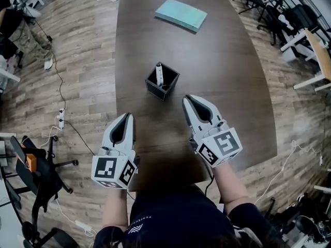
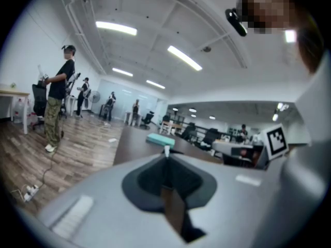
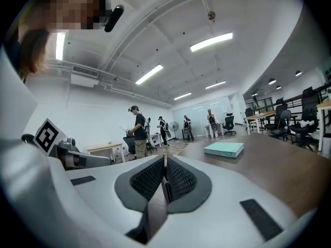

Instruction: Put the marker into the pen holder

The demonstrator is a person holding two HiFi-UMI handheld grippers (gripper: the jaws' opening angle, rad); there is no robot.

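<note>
Already upright in pen holder, mid tabletop: marker. L gripper, R gripper nr near edge, jaws together, empty.

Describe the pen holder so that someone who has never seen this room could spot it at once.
Find the dark table on the wood floor. Near its middle, nearer than the teal book at the far end, stands the pen holder. It is the only black, square, open-topped box there, with a white marker standing in it.
</note>
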